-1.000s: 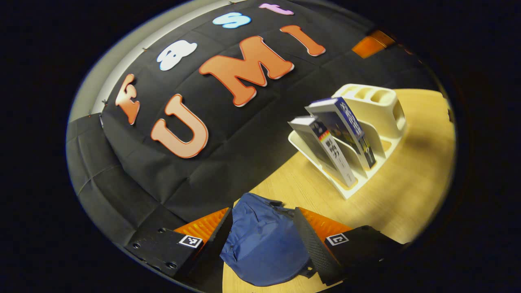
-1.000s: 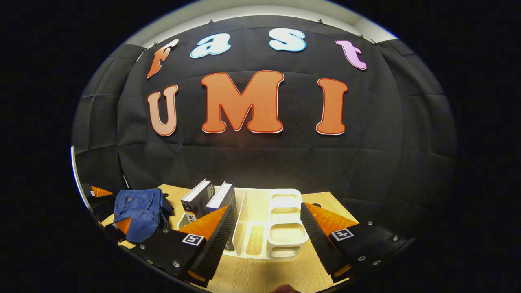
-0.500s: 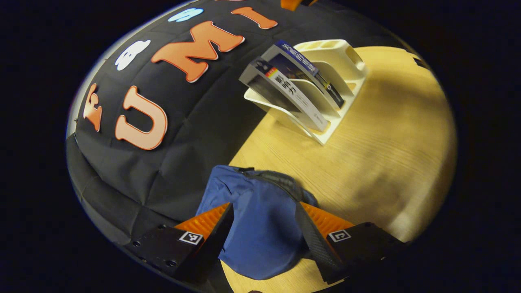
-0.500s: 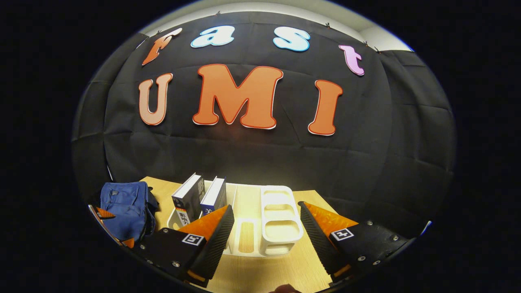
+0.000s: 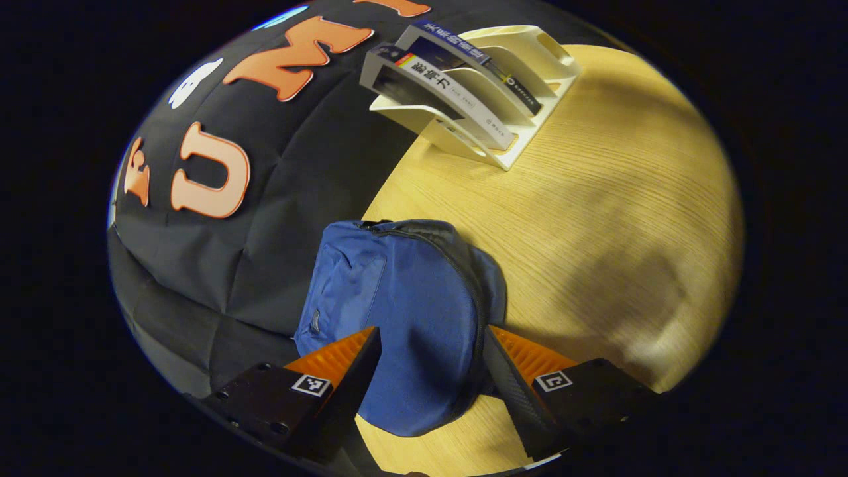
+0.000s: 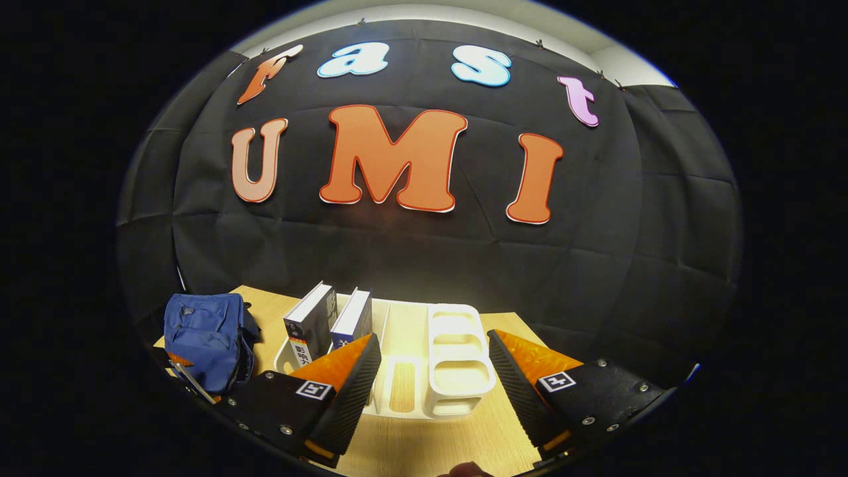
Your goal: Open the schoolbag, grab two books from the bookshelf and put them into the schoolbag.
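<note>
Left gripper (image 5: 430, 371): held wide open, nothing gripped; the fingers are seen spread to either side of the near end of the blue schoolbag (image 5: 404, 311), hovering over it, contact not discernible. The schoolbag is laid flat on the wooden table (image 5: 596, 232), close to the black cloth wall at the left, its dark zipper (image 5: 464, 265) seen running along the curved right edge and appearing closed. Farther back on the table, well apart from the schoolbag, a white bookshelf (image 5: 503, 79) is placed. Two books are stood leaning in its slots: a grey-black book (image 5: 430, 93) on the left and a blue book (image 5: 470, 63) just beside it on the right.

Right gripper (image 6: 430, 391): also held wide open and empty, above the near table edge, aimed at the bookshelf (image 6: 457, 371). Through its fingers the bookshelf's empty compartments are seen; the two books (image 6: 331, 321) stand at the left end, and the schoolbag (image 6: 205, 338) is lying farther left.
</note>
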Available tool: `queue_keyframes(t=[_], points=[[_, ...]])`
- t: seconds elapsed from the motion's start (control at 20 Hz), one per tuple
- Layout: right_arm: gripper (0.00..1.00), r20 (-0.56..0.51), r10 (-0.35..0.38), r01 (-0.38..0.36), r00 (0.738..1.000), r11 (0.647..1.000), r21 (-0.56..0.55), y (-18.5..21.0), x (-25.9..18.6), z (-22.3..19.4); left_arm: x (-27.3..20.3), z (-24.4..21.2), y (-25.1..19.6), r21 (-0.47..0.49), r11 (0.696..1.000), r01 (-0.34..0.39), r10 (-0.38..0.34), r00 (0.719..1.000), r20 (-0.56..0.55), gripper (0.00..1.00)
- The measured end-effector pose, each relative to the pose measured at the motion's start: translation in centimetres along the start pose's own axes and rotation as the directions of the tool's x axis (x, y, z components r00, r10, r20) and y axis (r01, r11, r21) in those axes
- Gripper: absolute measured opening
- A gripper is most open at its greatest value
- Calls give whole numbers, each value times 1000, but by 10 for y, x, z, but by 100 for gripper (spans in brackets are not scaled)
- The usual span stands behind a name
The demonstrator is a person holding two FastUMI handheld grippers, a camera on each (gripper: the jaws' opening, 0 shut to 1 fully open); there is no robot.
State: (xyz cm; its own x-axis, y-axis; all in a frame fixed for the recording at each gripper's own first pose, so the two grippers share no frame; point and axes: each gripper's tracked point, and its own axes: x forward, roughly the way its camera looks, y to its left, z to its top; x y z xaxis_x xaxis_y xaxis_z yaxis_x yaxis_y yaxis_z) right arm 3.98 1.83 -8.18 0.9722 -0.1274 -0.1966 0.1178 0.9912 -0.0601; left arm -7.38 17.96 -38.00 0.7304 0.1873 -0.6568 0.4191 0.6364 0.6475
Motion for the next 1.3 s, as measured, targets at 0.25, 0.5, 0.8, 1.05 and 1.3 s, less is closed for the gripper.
queue_keyframes(t=[0.25, 0.5, 0.8, 1.05, 1.3], points=[[97, 8, -2, 2, 1000, 1000, 1, -5, 0, 3, 9, -5, -10, -22, 1000, 20, -20, 999, -25, 93], [97, 16, 2, -2, 1000, 1000, -1, -6, -1, 6, 11, -2, -20, -2, 998, 58, -58, 997, -54, 35], [97, 33, 31, -31, 999, 999, -9, 2, -5, 16, 8, 4, 1, -128, 987, 102, -114, 990, -88, 3], [97, 72, 96, -95, 993, 995, -17, 31, 2, 48, -2, 22, 35, -212, 970, 122, -137, 989, -58, 0], [97, 94, 176, -172, 980, 984, -49, 72, 14, 80, -20, 39, 75, -283, 949, 141, -153, 988, -18, 0]])
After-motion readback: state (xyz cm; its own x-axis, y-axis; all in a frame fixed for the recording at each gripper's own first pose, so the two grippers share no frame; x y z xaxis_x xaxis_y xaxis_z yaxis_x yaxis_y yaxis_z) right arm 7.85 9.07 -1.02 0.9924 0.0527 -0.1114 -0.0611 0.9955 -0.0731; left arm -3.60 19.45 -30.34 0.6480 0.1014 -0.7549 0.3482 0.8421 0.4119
